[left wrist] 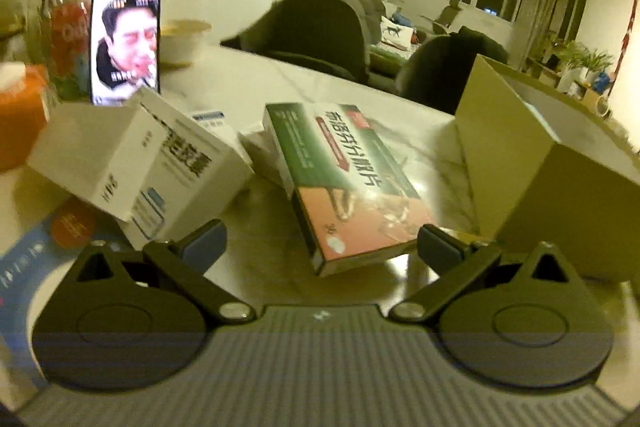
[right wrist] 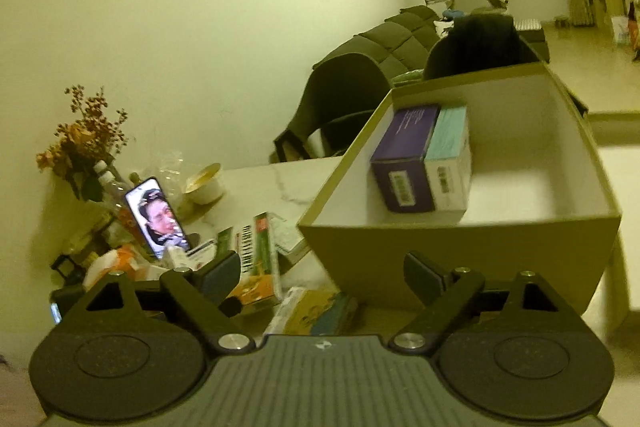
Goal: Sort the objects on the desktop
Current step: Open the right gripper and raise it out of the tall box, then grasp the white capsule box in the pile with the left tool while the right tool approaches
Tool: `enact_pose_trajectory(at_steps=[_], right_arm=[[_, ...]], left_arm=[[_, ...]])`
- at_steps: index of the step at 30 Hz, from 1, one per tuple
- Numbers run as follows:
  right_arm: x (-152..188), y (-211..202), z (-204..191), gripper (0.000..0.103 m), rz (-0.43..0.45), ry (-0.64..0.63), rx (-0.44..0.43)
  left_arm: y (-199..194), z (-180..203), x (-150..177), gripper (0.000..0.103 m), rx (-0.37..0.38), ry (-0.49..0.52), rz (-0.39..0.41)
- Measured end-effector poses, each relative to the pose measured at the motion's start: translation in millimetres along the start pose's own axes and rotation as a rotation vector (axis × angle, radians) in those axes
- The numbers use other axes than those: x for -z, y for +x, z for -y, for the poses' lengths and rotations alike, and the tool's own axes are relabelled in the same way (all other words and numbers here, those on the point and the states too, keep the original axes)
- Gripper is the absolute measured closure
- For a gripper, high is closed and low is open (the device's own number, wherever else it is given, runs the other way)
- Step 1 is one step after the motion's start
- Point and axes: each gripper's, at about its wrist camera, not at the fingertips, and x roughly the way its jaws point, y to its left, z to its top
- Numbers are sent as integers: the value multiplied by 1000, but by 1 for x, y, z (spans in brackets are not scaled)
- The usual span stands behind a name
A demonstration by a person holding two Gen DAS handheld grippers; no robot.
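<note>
In the left wrist view a green and orange medicine box (left wrist: 344, 179) lies tilted on the marble table (left wrist: 304, 75), its near end just ahead of my left gripper (left wrist: 320, 247). The jaws stand open and the pads touch nothing. A white carton (left wrist: 140, 163) leans at the left. In the right wrist view my right gripper (right wrist: 322, 275) is open and empty in front of the tan cardboard box (right wrist: 500, 247). Inside the box a purple box (right wrist: 408, 155) and a teal and white box (right wrist: 450, 163) lie side by side. More packs, a green one (right wrist: 260, 251) and a yellow and blue one (right wrist: 316, 311), lie at the lower left.
A lit phone (left wrist: 126, 35) stands propped at the back left, beside a vase of dried flowers (right wrist: 84, 139) and a bowl (right wrist: 204, 183). An orange tissue box (left wrist: 20, 115) sits at the far left. The cardboard box (left wrist: 492, 155) closes the right side. Dark chairs (left wrist: 320, 27) stand beyond the table.
</note>
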Motion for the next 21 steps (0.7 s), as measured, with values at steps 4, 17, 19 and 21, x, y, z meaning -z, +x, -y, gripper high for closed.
enact_pose_trajectory(at_steps=[4, 17, 19, 21], right_arm=[[13, 1, 5, 12, 10, 70, -21], [49, 10, 21, 12, 32, 248, -76], [49, 11, 22, 12, 31, 253, -83], [50, 11, 23, 12, 35, 257, -87]], left_arm=[[-8, 7, 4, 0, -52, 110, 56], [-3, 13, -2, 6, -190, 365, 118], [2, 13, -6, 11, -195, 378, 110], [7, 13, -8, 17, -202, 395, 102]])
